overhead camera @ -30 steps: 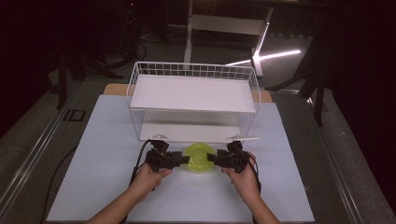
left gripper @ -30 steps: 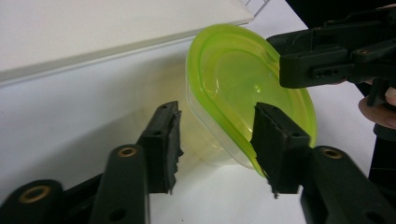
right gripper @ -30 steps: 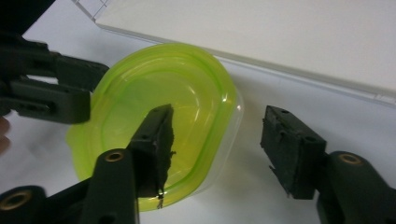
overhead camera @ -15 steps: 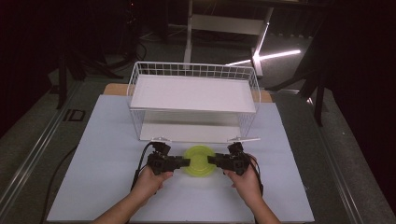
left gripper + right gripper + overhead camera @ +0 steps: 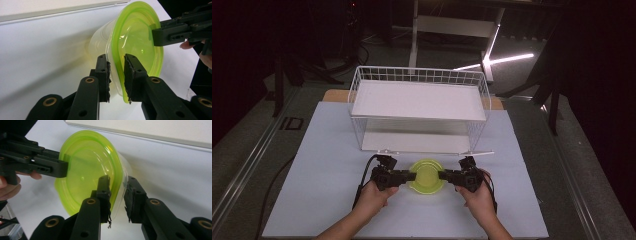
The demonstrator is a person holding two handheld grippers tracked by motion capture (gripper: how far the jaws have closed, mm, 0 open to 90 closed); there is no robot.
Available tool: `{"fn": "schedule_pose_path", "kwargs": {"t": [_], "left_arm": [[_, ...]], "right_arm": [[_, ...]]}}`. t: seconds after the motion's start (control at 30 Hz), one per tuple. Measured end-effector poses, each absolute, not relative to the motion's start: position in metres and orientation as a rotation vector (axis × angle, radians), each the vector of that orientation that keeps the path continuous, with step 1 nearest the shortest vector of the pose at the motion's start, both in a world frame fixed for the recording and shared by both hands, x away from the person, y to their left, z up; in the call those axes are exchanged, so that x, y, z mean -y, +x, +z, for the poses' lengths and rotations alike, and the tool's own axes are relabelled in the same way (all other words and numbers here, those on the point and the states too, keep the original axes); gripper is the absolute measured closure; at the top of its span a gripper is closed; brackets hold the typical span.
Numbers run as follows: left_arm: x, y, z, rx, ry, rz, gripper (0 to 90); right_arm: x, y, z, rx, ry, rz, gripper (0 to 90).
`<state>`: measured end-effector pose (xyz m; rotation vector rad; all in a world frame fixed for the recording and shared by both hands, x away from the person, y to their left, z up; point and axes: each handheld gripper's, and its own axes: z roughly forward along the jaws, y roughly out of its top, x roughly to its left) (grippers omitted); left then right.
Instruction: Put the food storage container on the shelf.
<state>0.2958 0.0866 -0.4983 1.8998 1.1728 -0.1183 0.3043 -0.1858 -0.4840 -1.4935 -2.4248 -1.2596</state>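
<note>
On white table [image 5: 327, 150], green-lidded container [image 5: 426, 176] sits between both claws, rim in each.

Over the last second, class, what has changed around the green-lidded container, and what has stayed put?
Both grippers' jaws have just been closing on the container's rim: the left gripper and right gripper now pinch the container from opposite sides. The hands barely moved; the container, wire rack and table stayed put.
</note>
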Motion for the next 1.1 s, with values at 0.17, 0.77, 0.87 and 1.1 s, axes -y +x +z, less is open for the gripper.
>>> {"fn": "schedule_pose_path", "kwargs": {"t": [0.17,0.77,0.87,1.1], "left_arm": [[-0.087,0.29,-0.499,-1.16,1.898,-0.105,77.6],[-0.106,0.293,-0.468,-1.142,1.821,0.05,81.4],[-0.108,0.296,-0.464,-1.141,1.815,0.082,81.4],[-0.113,0.31,-0.467,-1.154,1.807,0.117,81.4]], "right_arm": [[0.186,0.299,-0.483,2.409,-1.497,-1.268,78.0],[0.168,0.3,-0.451,2.475,-1.463,-1.405,80.5],[0.163,0.305,-0.447,2.49,-1.464,-1.437,80.5],[0.154,0.315,-0.449,2.503,-1.489,-1.463,80.3]]}}
